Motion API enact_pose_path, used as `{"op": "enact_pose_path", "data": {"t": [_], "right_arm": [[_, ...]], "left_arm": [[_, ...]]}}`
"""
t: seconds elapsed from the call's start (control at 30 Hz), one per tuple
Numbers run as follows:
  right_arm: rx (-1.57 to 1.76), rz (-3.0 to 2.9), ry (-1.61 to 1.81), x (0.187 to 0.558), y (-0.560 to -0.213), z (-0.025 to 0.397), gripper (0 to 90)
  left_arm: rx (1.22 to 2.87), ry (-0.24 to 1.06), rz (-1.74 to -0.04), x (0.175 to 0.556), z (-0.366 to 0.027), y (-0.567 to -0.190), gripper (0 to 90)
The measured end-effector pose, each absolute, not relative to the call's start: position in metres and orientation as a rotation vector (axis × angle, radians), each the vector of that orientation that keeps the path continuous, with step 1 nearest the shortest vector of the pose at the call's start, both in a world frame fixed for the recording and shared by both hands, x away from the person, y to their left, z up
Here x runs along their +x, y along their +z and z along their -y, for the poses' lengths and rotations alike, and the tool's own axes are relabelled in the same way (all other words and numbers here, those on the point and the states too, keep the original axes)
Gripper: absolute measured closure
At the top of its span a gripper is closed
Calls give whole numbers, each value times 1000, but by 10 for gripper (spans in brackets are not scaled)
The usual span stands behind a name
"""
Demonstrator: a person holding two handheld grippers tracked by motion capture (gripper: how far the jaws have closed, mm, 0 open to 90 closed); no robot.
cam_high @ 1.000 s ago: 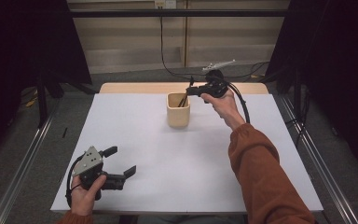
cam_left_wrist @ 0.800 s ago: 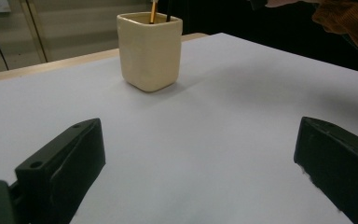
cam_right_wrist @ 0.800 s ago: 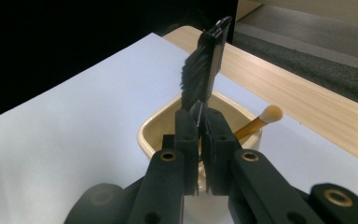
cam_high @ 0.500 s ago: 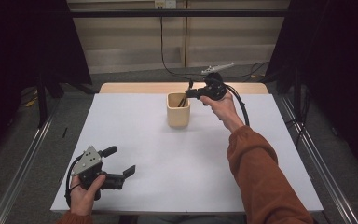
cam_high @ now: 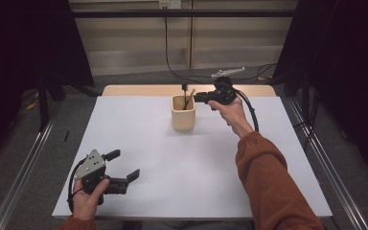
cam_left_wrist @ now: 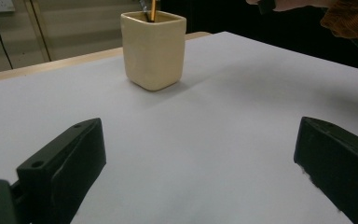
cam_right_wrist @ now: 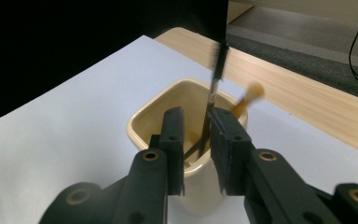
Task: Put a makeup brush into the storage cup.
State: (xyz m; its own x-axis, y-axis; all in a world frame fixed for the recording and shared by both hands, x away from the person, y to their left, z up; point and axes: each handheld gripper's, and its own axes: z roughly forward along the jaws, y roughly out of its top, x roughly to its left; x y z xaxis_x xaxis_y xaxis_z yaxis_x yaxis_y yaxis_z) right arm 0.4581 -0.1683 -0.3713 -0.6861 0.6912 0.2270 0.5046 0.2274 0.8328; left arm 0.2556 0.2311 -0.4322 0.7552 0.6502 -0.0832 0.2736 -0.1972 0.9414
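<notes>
At the near left corner of the white worktop (cam_high: 182,177), the left gripper (cam_high: 124,168) rested low in the person's hand, its fingers (cam_left_wrist: 63,163) spread wide with nothing between them. It looked parked there, out of the way, leaving the middle of the surface free for the other arm. From its own camera the cream cup (cam_left_wrist: 154,49) stood well apart, farther up the sheet.

That cup (cam_high: 183,112) sat upright toward the far middle of the worktop, just short of the bare wooden strip at the back edge. It served as a holder: a thin dark stick (cam_right_wrist: 214,88) rose from it nearly upright, and a second one with a pale wooden tip (cam_right_wrist: 249,95) leaned against the rim beside it.

The right gripper (cam_high: 191,97) was held out at arm's length over the cup's mouth. In the right gripper view its fingers (cam_right_wrist: 172,140) stood narrow, with the dark stick running between them close to the right-hand pad; a gap remained on the other side, so I cannot tell whether the stick was truly pinched or only bracketed. The tool came in level from the side, probably so the stick could travel straight up or down without tipping the cup.
</notes>
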Motion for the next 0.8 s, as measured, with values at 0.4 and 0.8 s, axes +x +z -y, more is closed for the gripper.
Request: {"op": "enact_pose_path", "data": {"t": [0.4, 0.8], "right_arm": [[1103, -2253, 1498, 453, -372, 173, 450], [1097, -2195, 1494, 447, -368, 174, 72]], "left_arm": [[1792, 400, -718, 260, -227, -432, 20], [1793, 408, -723, 259, -229, -433, 21]]}}
